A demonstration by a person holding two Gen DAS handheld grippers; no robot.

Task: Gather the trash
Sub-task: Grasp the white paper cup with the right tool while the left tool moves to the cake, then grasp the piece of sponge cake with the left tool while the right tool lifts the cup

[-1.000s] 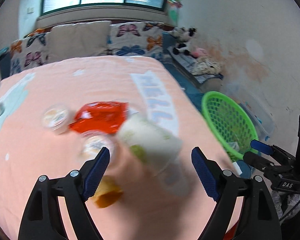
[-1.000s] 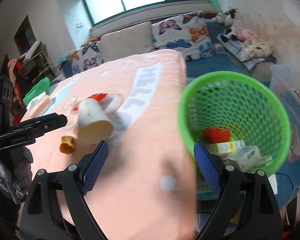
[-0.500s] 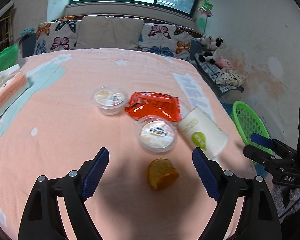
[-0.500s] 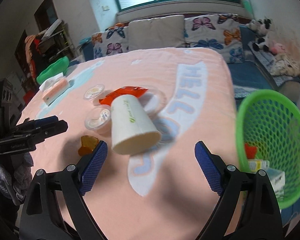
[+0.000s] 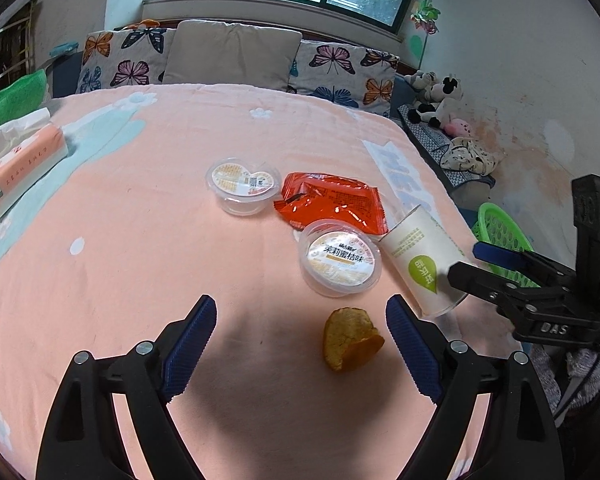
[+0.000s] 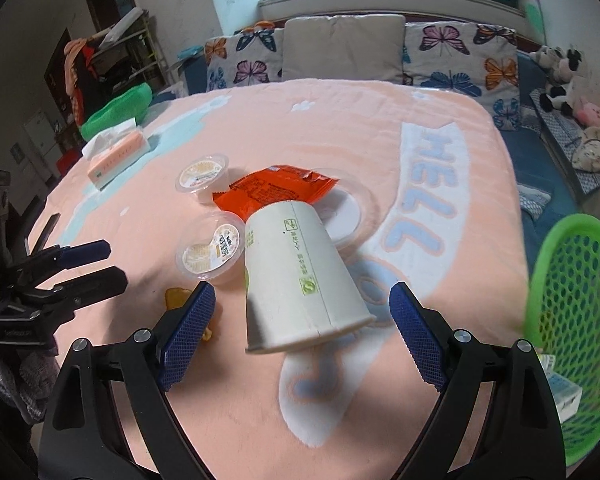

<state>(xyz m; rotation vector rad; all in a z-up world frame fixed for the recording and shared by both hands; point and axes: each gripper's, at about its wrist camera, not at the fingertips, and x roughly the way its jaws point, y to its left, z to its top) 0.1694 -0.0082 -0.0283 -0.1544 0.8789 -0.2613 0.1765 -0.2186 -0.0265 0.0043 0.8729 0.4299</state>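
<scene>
Trash lies on a pink blanket [image 5: 140, 260]. The left wrist view holds an orange cake piece [image 5: 350, 344], two sealed jelly cups [image 5: 340, 258] [image 5: 242, 184], a red wrapper [image 5: 332, 204] and a white paper cup [image 5: 424, 260] on its side. My left gripper [image 5: 300, 320] is open, and the cake piece lies just ahead between its fingers, untouched. My right gripper [image 6: 302, 312] is open too. The paper cup [image 6: 296, 276] lies between its fingertips with gaps on both sides. A green mesh basket [image 6: 572, 320] holding some trash stands off the blanket's right edge.
A pink tissue box [image 5: 20, 168] rests at the far left of the blanket. Butterfly cushions [image 6: 460, 52] line the back. A clear round lid [image 6: 348, 216] lies behind the cup. Stuffed toys [image 5: 436, 96] sit by the right wall. The left gripper [image 6: 114, 264] hovers left of the cup.
Both grippers swung left, away from the green basket. The right one now frames the paper cup instead of the basket. The left one settled over the cake piece.
</scene>
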